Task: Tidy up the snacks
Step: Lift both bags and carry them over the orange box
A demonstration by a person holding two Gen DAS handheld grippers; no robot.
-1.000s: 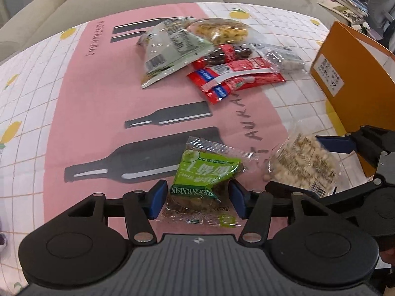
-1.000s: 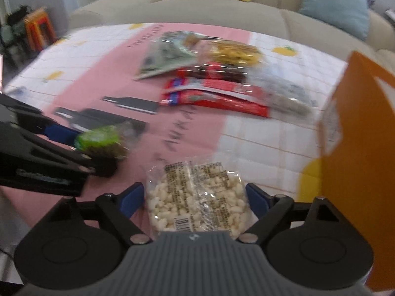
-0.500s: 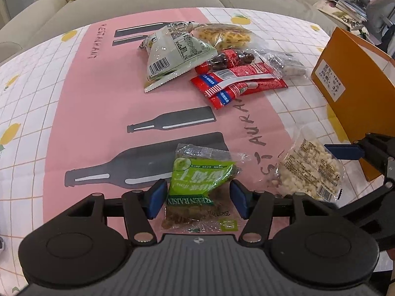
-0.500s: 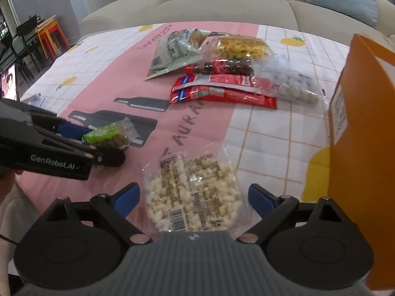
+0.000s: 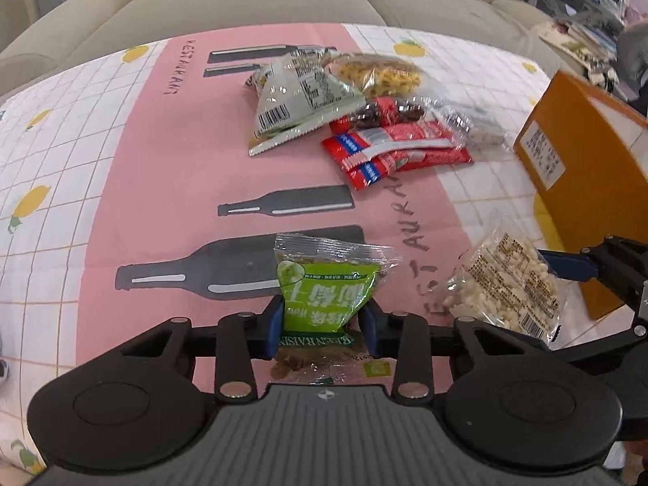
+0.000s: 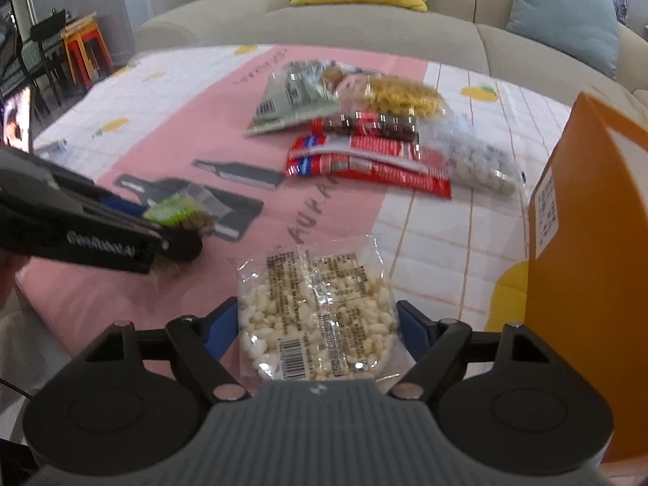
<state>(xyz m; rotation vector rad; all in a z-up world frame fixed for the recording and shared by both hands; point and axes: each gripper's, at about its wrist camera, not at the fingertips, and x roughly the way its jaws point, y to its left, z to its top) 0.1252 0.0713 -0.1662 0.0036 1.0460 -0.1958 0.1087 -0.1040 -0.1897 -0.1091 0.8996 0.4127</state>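
Note:
My left gripper (image 5: 322, 330) is shut on a green raisin packet (image 5: 324, 295) and holds it off the pink tablecloth (image 5: 170, 186); the packet also shows in the right wrist view (image 6: 174, 210). My right gripper (image 6: 318, 326) is shut on a clear bag of white puffed snacks (image 6: 320, 316), which also shows in the left wrist view (image 5: 506, 287), lifted beside the orange box (image 6: 587, 251). A heap of snack packets (image 5: 356, 113) lies at the far middle of the table.
The orange box (image 5: 583, 186) stands at the table's right side. The heap holds a silver-green bag (image 5: 299, 101), red packets (image 5: 393, 150), a yellow snack bag (image 5: 380, 73) and a clear bag of grey candies (image 6: 478, 158). A beige sofa (image 6: 364, 28) runs behind the table.
The left jaws have closed on the raisin packet and lifted it. The right jaws have closed on the puffed snack bag and raised it off the cloth.

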